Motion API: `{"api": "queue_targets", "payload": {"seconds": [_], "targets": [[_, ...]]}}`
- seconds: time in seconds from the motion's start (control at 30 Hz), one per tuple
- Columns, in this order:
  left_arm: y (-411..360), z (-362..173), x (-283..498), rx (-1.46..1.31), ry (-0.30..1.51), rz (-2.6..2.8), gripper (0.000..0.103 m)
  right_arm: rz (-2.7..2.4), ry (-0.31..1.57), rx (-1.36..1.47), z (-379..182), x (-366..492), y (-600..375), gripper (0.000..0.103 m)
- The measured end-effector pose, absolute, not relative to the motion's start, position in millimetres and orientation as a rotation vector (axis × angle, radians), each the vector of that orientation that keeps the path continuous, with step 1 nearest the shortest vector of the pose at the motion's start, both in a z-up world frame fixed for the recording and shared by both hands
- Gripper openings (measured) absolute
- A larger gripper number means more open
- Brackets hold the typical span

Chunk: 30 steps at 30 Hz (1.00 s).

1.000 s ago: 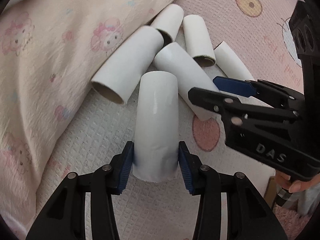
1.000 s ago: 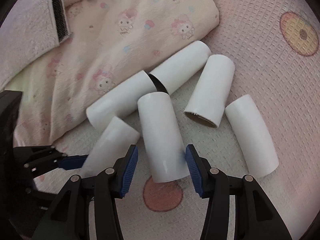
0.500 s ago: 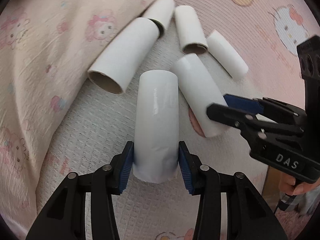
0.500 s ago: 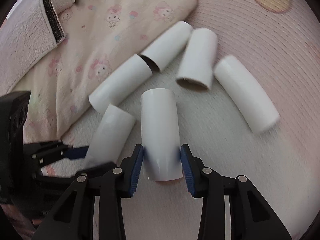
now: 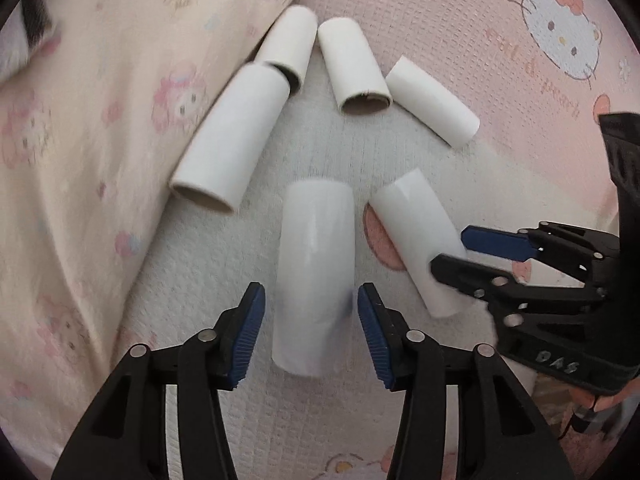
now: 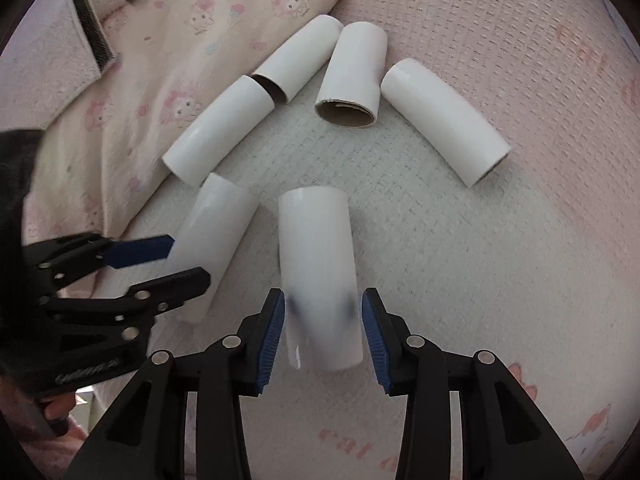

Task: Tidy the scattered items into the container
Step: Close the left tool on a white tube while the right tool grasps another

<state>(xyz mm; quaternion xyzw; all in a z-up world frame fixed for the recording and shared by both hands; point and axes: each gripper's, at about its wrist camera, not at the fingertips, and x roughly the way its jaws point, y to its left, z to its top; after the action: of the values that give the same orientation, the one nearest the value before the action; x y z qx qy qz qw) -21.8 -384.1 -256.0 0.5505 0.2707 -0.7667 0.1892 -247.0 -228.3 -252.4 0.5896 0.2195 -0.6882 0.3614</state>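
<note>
Several white cardboard tubes lie on a pink quilted bed cover (image 5: 460, 12). My left gripper (image 5: 311, 330) is shut on one tube (image 5: 316, 276) and holds it lengthwise between the blue pads. My right gripper (image 6: 323, 332) is shut on another tube (image 6: 318, 264). The right gripper also shows in the left wrist view (image 5: 460, 256), with its tube (image 5: 420, 236). The left gripper shows in the right wrist view (image 6: 184, 260), with its tube (image 6: 216, 236). No container is in view.
A cream cartoon-print blanket (image 5: 80, 160) lies bunched to the left, also in the right wrist view (image 6: 160, 60). Loose tubes lie ahead: one (image 5: 236, 136) against the blanket, one (image 5: 356, 68) with its open end toward me, one (image 5: 432, 102) at the right.
The right gripper has closed on its tube. Both grippers have drawn back and up from the pile with their tubes, so the remaining tubes look farther away.
</note>
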Motion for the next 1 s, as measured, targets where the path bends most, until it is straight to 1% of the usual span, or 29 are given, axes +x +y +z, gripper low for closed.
{"api": "queue_targets", "payload": {"seconds": [0.03, 0.1, 0.13, 0.27, 0.3, 0.37, 0.47, 0.67, 0.83, 1.0], "targets": [[-383.4, -256.3, -27.1, 1.549, 0.736, -2.160, 0.054, -1.763, 0.567, 1.520, -260.0, -229.9, -247.3, 0.037], [-376.2, -252.6, -26.8, 1.543, 0.711, -2.151, 0.054, -1.790, 0.585, 1.510, -264.1, -225.3, -254.5, 0.038], [-397.1, -256.4, -15.9, 1.543, 0.719, -2.146, 0.054, -1.803, 0.567, 1.522, -264.8, -228.2, -253.4, 0.038], [-416.1, -265.3, -17.3, 1.549, 0.858, -2.114, 0.053, -1.797, 0.517, 1.571, -269.0, -237.1, -251.1, 0.039], [-415.9, -269.5, -21.1, 1.557, 0.867, -2.106, 0.053, -1.799, 0.518, 1.575, -269.8, -238.1, -251.5, 0.039], [-416.5, -272.4, -17.3, 1.582, 0.859, -2.101, 0.046, -1.802, 0.540, 1.581, -272.5, -238.7, -254.3, 0.039], [-417.4, -274.5, -20.0, 1.590, 0.828, -2.096, 0.046, -1.818, 0.540, 1.590, -275.3, -242.0, -253.8, 0.039], [-419.0, -276.8, -18.5, 1.560, 0.851, -2.114, 0.046, -1.834, 0.379, 1.680, -289.0, -259.9, -241.7, 0.041], [-419.3, -279.3, -16.7, 1.545, 0.886, -2.126, 0.046, -1.863, 0.368, 1.674, -287.5, -263.7, -236.9, 0.042], [-413.8, -275.0, -10.6, 1.533, 0.863, -2.136, 0.046, -1.897, 0.367, 1.660, -283.0, -262.5, -226.4, 0.040]]}}
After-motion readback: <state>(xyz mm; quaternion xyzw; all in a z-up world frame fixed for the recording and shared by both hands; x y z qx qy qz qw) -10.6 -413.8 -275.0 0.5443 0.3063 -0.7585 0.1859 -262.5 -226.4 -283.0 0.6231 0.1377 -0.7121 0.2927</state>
